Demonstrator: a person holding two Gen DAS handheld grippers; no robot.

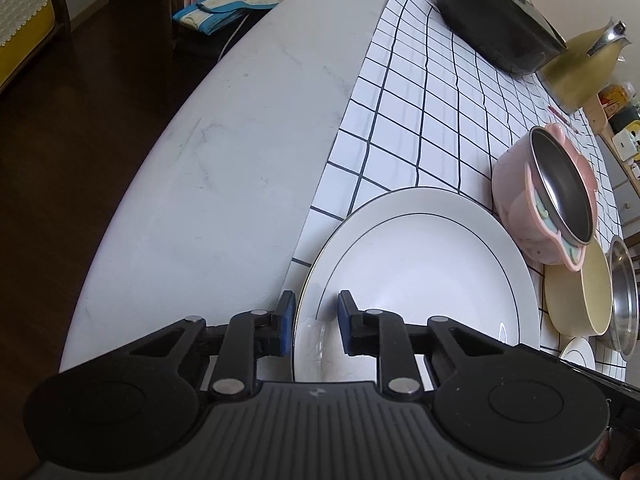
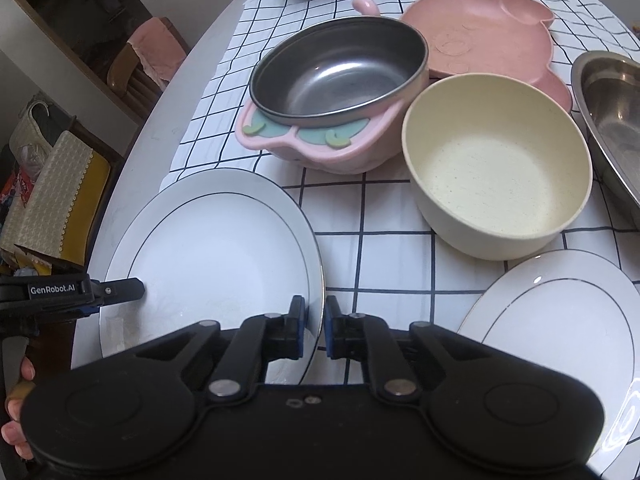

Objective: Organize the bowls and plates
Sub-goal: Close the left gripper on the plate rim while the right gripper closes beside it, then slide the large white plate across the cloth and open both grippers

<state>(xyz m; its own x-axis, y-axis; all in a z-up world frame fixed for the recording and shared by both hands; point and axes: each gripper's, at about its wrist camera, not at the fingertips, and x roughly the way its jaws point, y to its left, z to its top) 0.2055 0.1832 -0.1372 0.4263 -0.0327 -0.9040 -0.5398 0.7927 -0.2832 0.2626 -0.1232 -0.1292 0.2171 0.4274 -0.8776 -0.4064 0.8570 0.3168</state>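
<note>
Gripping the large white plate (image 2: 208, 240) by opposite rims, your left tool (image 1: 316, 326) and right tool (image 2: 314, 330) clamp it on the worktop (image 1: 224, 160).

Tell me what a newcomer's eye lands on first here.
The large white plate with a thin dark ring, nearest on the checked tablecloth, gripped at opposite rims by the left gripper and right gripper. Behind it, a pink-handled steel bowl and cream bowl.
</note>
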